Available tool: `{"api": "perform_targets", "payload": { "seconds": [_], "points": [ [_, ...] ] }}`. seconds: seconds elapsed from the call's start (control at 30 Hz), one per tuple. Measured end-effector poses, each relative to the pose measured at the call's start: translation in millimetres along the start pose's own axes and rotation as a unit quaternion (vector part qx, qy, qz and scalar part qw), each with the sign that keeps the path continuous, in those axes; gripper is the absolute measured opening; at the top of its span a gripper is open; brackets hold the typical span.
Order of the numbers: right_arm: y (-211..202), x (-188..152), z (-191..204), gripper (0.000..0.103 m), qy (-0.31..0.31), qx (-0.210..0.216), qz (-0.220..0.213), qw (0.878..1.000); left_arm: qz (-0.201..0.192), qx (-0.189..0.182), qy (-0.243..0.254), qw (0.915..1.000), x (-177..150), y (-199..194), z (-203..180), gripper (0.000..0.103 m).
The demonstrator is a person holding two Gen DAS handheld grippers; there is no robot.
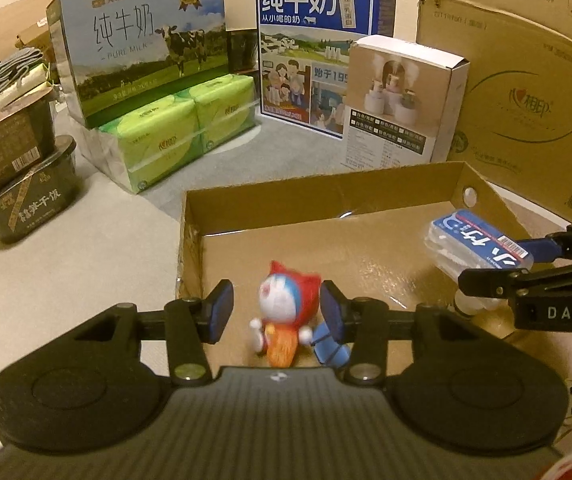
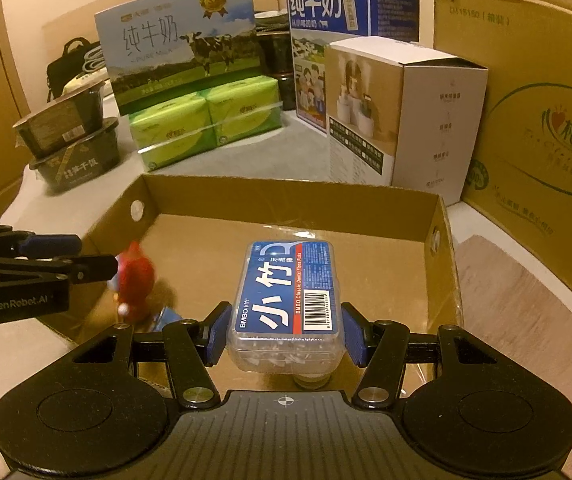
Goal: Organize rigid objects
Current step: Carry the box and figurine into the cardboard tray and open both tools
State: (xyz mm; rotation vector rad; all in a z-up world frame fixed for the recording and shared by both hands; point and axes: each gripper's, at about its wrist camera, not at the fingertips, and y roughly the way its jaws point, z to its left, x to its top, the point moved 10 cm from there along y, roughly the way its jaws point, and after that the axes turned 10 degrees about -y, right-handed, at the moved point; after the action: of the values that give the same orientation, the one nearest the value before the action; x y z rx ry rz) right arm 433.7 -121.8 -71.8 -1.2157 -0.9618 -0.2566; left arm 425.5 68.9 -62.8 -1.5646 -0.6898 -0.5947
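Clear plastic floss-pick box with blue label (image 2: 286, 300) gripped between blue pads of right gripper (image 2: 284, 334), held low inside shallow brown cardboard tray (image 2: 286, 196). Small red-hooded blue-and-white cat figurine (image 1: 286, 312) seen blurred between parted jaws of left gripper (image 1: 277, 306); right pad beside it, contact unclear, left pad apart. Green tissue packs (image 1: 174, 128) and milk cartons (image 1: 142, 40) stood behind tray.

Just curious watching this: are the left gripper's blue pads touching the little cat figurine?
Apart. The left wrist view shows clear gaps between the blue pads and the figurine.
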Motion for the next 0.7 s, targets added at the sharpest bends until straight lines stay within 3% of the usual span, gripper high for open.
{"api": "perform_targets", "payload": {
  "seconds": [0.53,0.7],
  "points": [
    [-1.5,2.2,1.0,0.057,0.006,0.001,-0.003,1.0,-0.005,-0.001,0.0,1.0,2.4,-10.9,-1.6,0.043],
    [-1.8,7.1,-1.0,0.057,0.018,0.005,-0.021,1.0,-0.006,0.0,-0.004,1.0,1.6,-10.2,-1.1,0.043]
  ]
}}
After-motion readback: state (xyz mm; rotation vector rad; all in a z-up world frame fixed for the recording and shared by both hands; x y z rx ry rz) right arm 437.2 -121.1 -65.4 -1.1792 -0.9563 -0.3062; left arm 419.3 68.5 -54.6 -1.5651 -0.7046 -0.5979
